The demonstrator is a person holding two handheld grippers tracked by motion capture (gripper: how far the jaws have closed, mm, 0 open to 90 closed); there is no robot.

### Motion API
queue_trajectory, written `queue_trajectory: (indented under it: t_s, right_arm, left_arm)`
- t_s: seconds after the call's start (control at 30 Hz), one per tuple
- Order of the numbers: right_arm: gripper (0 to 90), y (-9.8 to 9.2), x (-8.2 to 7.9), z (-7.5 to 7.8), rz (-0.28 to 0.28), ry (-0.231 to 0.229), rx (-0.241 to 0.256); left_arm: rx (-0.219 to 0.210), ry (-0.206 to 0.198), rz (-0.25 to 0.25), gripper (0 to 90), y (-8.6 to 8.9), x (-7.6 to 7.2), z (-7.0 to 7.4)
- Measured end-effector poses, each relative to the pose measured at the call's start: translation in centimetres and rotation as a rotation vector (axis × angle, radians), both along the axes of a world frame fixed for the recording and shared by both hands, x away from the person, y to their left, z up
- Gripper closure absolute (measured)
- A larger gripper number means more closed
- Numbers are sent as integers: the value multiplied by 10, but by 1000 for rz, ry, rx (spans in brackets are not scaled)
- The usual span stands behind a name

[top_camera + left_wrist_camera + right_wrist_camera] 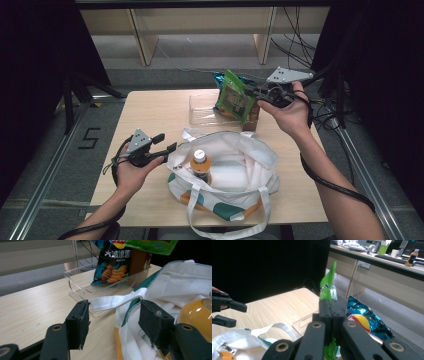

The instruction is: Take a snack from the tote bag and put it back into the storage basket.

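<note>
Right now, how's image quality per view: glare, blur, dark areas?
High view: even light on the table, black surround, soft overall. Left gripper view: jaws and tote bag fairly sharp, a highlight on the orange bottle, chip bag slightly soft. Right gripper view: black upper left, near jaws blurred, green packet readable, far desk soft.

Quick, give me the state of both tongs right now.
Left tongs: open, holding nothing, beside the white fabric tote bag.
Right tongs: shut on the green foil snack packet.
</note>
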State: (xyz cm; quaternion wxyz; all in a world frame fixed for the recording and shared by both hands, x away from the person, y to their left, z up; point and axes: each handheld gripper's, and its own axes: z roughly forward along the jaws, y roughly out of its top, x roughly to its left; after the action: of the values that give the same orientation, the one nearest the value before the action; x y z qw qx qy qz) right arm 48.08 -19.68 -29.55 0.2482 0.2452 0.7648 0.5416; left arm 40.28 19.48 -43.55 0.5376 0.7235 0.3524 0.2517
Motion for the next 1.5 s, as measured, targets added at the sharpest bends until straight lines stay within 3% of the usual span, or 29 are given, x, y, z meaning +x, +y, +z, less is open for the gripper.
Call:
queue_trajectory:
  t_s: [0.17,0.2,0.33,0.37,0.5,0.6,0.73,0.93,1.0,1.13,1.2,1.3,1.4,1.43,1.5]
  right_arm:
    - [900,2,3,-2,5,5,3]
    - [900,3,2,-3,0,23,3]
    - [900,4,7,-6,-4,-2,3]
    - [900,4,7,-6,2,17,2]
    - [900,6,9,-8,-6,3,-1]
    - [900,7,9,-8,-8,23,-3]
    - [900,8,13,-8,-5,-4,-8]
    - [900,13,14,-13,-16,29,7]
    - [900,15,17,-14,-19,5,6]
    - [900,17,19,-15,-14,20,-4]
    - [900,18,21,-15,-18,6,1]
    - [900,20,21,-16,-21,28,5]
    - [900,22,23,-18,-21,22,3]
    - [900,22,25,-18,-27,-5,-2]
    - [900,23,24,-18,-25,22,5]
  left_arm:
    - [2,2,-2,404,-1,0,-1]
    - [2,1,-1,404,-1,0,-1]
    - [4,0,-2,405,0,1,0]
    - [1,1,-2,404,0,0,-1]
    - [2,0,-2,404,0,1,0]
    - [-7,-3,-6,404,0,1,-1]
    - [-1,-3,1,404,1,0,0]
    - [0,-7,0,404,1,1,1]
    - [0,-6,0,404,1,1,1]
    - [-1,-7,0,404,1,1,1]
    - [-1,-8,0,404,1,1,1]
    - [0,-8,0,404,2,1,1]
    - [4,-11,-3,405,2,1,1]
    - [1,-9,-1,404,2,1,1]
    - [3,-11,-1,404,2,1,1]
